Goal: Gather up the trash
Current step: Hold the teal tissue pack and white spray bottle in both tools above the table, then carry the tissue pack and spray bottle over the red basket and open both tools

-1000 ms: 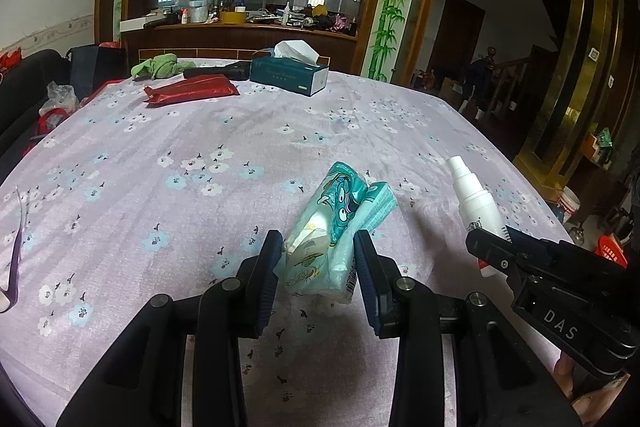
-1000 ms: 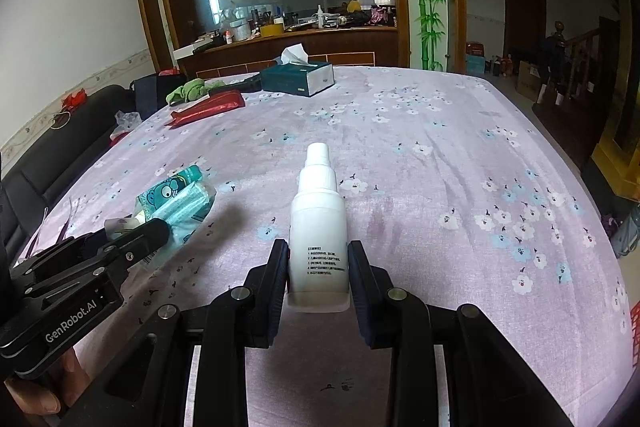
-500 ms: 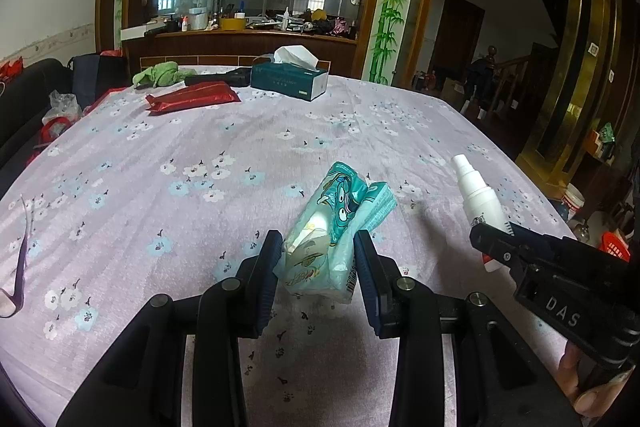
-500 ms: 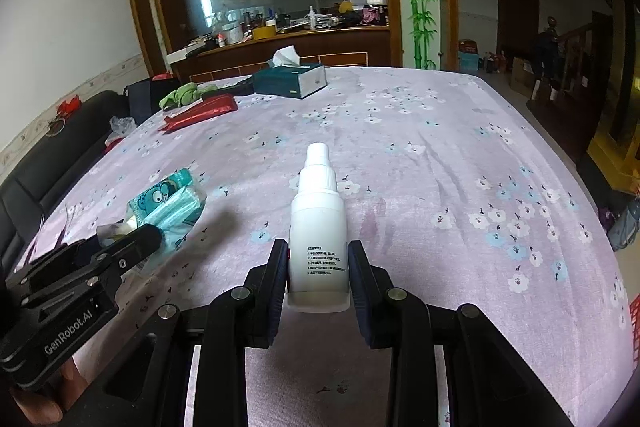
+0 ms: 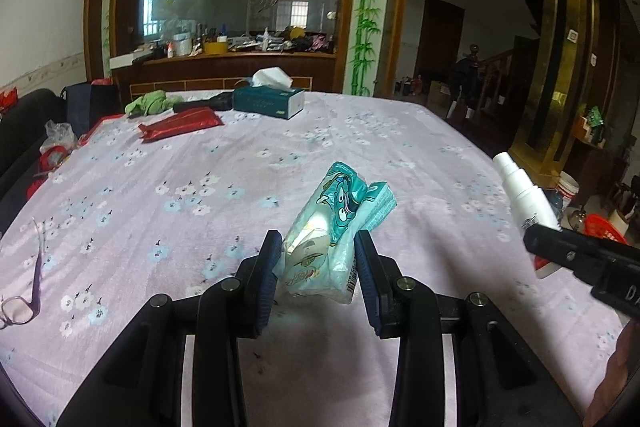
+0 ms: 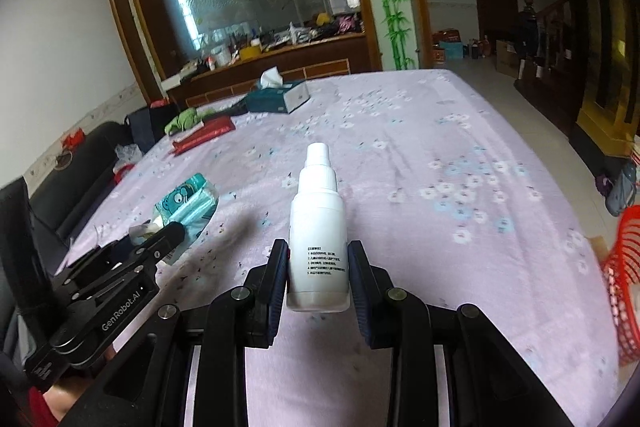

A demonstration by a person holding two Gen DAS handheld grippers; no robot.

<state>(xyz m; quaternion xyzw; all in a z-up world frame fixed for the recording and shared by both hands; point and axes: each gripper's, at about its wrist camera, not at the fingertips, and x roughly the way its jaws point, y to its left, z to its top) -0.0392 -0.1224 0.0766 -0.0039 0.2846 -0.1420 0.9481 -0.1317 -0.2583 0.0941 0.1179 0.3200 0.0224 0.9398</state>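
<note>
Evidently for disposal, the left hand-held gripper (image 5: 316,259) is clamped on a teal crumpled tissue packet (image 5: 336,227) and the right hand-held gripper (image 6: 318,275) on a white plastic spray bottle (image 6: 318,227) above the floral tabletop (image 5: 160,187).

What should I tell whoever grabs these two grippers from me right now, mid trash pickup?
Left gripper: shut on the teal tissue pack, held above the table.
Right gripper: shut on the white spray bottle, upright, also off the cloth.
Done: both pieces are picked up.
Left: drop them. A red basket sits past the table's right edge; whether it is the bin, I cannot tell.
Still on the table: red packet, green cloth, tissue box, glasses. Judge which are trash.
</note>
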